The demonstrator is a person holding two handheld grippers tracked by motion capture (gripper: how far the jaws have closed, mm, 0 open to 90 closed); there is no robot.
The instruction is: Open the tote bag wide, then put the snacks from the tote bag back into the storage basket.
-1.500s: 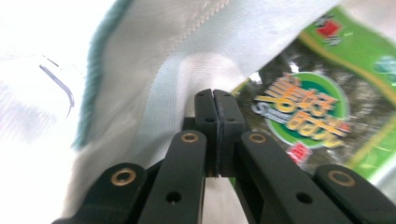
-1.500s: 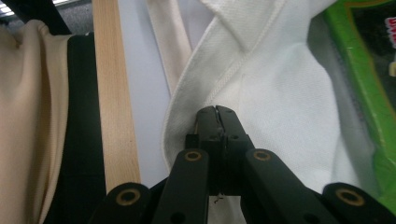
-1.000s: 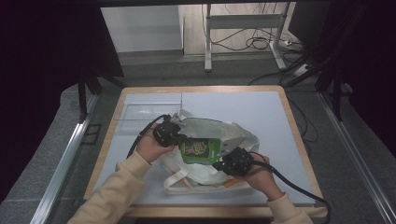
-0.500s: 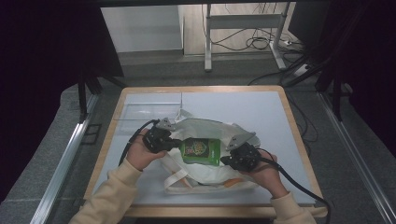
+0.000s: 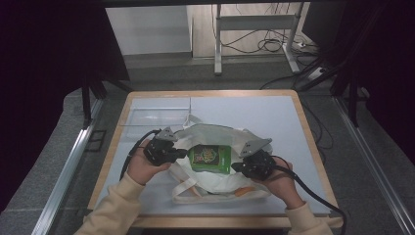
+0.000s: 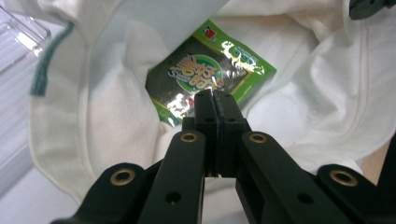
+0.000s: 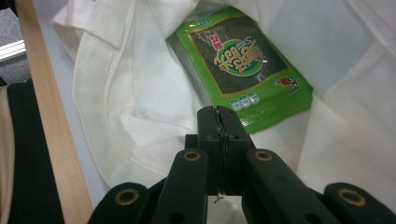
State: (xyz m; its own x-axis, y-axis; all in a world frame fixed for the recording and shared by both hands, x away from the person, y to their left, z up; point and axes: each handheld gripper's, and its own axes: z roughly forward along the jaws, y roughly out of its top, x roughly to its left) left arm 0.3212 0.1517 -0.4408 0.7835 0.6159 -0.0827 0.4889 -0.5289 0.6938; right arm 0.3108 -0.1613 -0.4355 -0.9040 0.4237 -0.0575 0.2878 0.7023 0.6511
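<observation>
A white cloth tote bag lies in the middle of the table with its mouth spread wide. Inside it lies a green seaweed snack packet, flat and face up. My left gripper is shut on the bag's left rim, and my right gripper is shut on the right rim. In the left gripper view the closed jaws sit just in front of the packet, with white cloth around them. From the right gripper the packet lies a little beyond the tips, inside the bag.
A clear plastic tray rests at the table's back left, close to the bag. The bag's handles trail toward the table's wooden front edge. Bare grey surface extends behind the bag.
My left gripper has drawn left and toward the person, and the right has shifted slightly right. The bag's mouth is wider. The packet has stayed put.
</observation>
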